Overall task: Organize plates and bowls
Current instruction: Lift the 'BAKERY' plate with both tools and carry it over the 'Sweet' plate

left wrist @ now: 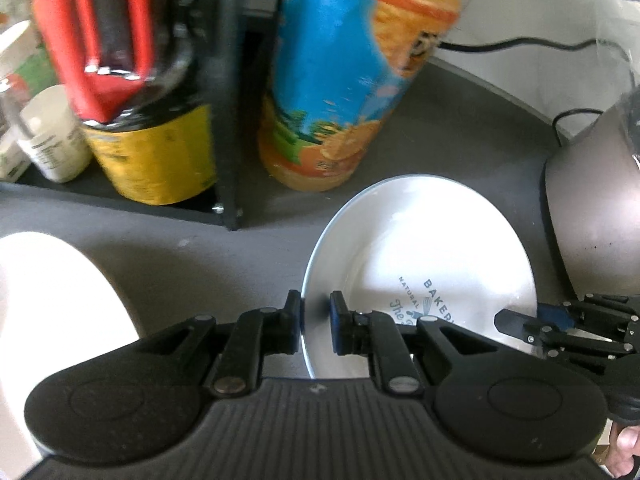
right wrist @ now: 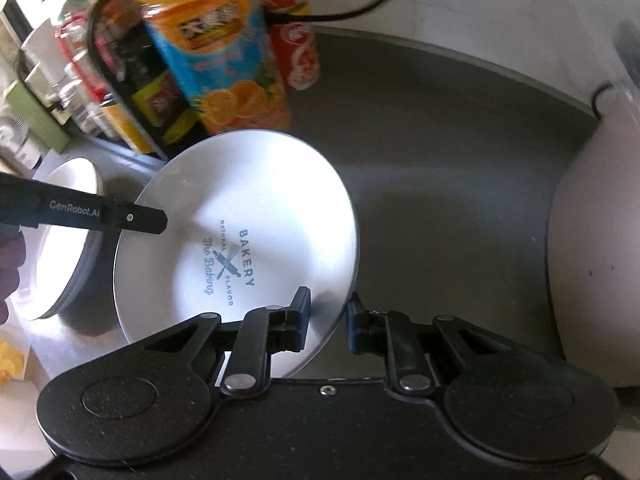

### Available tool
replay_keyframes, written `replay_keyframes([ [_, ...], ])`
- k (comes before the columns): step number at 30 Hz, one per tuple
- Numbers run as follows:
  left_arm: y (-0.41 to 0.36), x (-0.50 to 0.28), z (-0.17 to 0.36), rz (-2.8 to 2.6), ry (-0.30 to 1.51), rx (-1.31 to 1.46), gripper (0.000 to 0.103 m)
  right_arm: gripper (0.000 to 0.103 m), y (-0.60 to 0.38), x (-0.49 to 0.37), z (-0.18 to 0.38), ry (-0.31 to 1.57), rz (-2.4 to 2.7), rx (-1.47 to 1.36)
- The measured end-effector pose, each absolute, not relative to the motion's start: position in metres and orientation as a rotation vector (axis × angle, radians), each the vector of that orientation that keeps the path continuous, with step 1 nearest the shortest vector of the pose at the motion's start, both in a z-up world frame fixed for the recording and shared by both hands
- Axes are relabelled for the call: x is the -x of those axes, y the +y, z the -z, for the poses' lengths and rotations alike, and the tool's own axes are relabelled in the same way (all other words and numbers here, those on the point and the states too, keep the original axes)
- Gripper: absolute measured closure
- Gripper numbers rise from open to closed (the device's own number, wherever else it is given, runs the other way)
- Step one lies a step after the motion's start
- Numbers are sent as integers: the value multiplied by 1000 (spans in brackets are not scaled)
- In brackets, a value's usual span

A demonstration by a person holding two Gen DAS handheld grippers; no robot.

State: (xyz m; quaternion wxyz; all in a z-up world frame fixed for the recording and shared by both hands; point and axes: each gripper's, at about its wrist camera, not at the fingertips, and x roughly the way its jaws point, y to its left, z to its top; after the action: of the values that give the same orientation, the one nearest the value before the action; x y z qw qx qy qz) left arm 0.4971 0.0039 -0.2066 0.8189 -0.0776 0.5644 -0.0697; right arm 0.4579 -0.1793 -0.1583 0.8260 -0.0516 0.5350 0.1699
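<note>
Straddling the plate (left wrist: 420, 248) rim, my left gripper (left wrist: 316, 314) stands narrow, pads not clearly pinching, near the counter's (left wrist: 200, 248) back edge. Opposite, my right gripper (right wrist: 328, 316) brackets the rim likewise; uneven lifting could slide it into the orange bottle (right wrist: 224, 60).

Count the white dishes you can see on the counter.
2 clearly. The printed plate sits mid-counter, its rim between both grippers' fingers: left gripper, right gripper. A white stack sits to its left; it may hold more than one dish.
</note>
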Motion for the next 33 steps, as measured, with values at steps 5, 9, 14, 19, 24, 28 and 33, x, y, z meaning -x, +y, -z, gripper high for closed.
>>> replay_keyframes([
  [5,26,-488,194,121,1200,202,90,85,-163,-454,150,1134,-406,115],
  [9,44,-478,187,92,1198,236,90,86,-150,-450,144,1129,-437,126],
  [14,63,-462,177,53,1181,274,90,86,-130,-444,137,1127,-483,137],
  [19,85,-450,167,28,1169,319,90,86,-112,-440,133,1130,-533,133],
  [24,110,-440,158,-10,1151,351,90,86,-87,-438,133,1133,-580,142],
  [28,128,-434,159,-39,1149,377,90,86,-67,-438,135,1134,-614,165],
  [33,154,-423,162,-79,1141,422,90,86,-39,-439,139,1141,-654,183],
])
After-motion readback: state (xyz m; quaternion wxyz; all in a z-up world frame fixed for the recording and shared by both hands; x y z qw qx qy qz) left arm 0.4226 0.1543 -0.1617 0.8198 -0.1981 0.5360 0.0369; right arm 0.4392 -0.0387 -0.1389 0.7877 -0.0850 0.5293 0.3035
